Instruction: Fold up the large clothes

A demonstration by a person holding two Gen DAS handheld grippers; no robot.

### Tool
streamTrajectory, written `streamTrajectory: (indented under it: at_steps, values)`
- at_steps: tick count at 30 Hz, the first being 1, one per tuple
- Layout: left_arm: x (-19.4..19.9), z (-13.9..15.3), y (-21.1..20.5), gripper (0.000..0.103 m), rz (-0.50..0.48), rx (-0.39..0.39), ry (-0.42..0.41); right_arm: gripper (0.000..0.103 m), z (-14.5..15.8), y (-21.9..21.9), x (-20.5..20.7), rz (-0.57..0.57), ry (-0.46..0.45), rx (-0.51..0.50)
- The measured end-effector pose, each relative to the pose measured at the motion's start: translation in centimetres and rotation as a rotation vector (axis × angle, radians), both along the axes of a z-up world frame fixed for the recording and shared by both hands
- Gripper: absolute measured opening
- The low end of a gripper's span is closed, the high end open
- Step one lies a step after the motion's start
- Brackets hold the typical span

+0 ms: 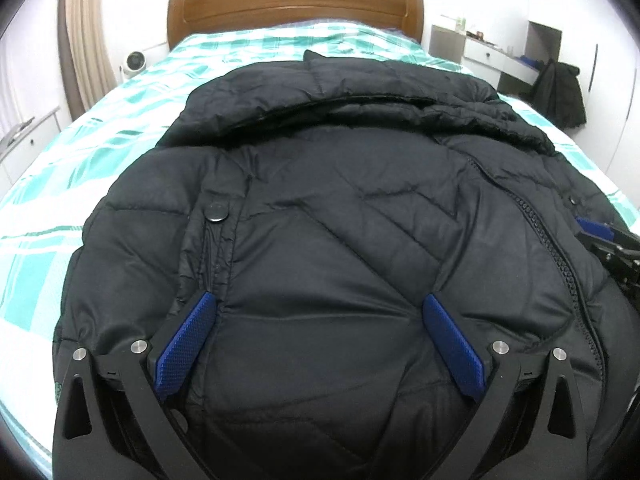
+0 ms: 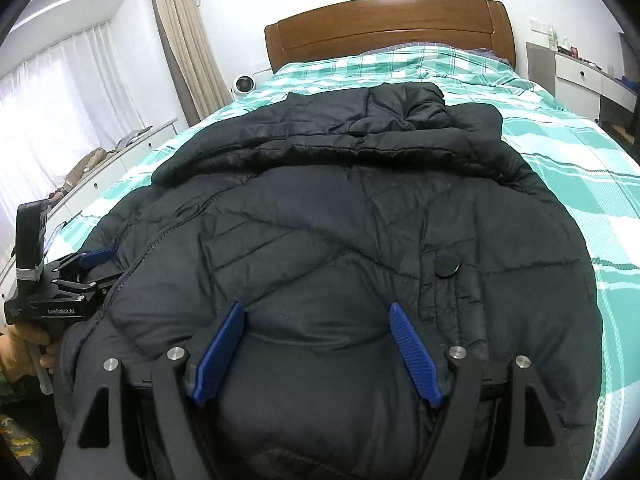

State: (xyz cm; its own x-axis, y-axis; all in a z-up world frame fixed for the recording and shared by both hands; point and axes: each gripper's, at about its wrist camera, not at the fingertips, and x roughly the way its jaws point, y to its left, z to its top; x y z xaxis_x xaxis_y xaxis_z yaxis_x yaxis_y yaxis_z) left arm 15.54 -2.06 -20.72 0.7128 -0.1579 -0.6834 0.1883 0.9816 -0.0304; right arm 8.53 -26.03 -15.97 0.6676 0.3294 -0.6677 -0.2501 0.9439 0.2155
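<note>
The black puffer jacket point(image 1: 320, 208) lies front-up across the near half of the bed point(image 1: 100, 152), its hood point(image 1: 340, 88) flopped toward the far end and its bottom edge nearest the cameras. It looks partly gathered: both sides seem turned in over the body, since no sleeve sticks out onto the cover, but the pile is still long and puffy, so I judge that the folding is in its middle stage, with the lengthwise fold of hem toward hood and the final flattening still to do. The zipper point(image 1: 560, 264) runs open down the jacket's right-hand part in the left wrist view, and a round snap button point(image 1: 216, 213) sits on the left panel. The left gripper point(image 1: 320, 340) hangs low over the near fabric with its blue pads point(image 1: 188, 344) spread wide apart; cloth bulges between them but they do not press on it. The right gripper point(image 2: 316, 344) sits likewise over the jacket's other side, its pads point(image 2: 414, 354) apart and gripping nothing. In the right wrist view the left gripper shows at the left edge, with the hand point(image 2: 28, 348) under it. The bed wears a green and white checked cover and ends at a brown wooden headboard point(image 1: 296, 8). Beyond it on the left stand beige curtains point(image 2: 188, 40), a bright window and a small round white fan point(image 1: 136, 62); a low white cabinet runs along the left wall. On the right are a white desk with drawers point(image 1: 492, 54) and a dark coat point(image 1: 560, 92) hung by it.
</note>
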Motion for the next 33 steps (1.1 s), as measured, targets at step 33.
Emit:
streamTrajectory:
  at_steps: [33]
  values:
    - [-14.7, 6.0, 13.5, 0.102, 0.117, -0.075, 0.336, 0.077, 5.8, -8.5, -13.5, -0.214, 0.292, 0.105]
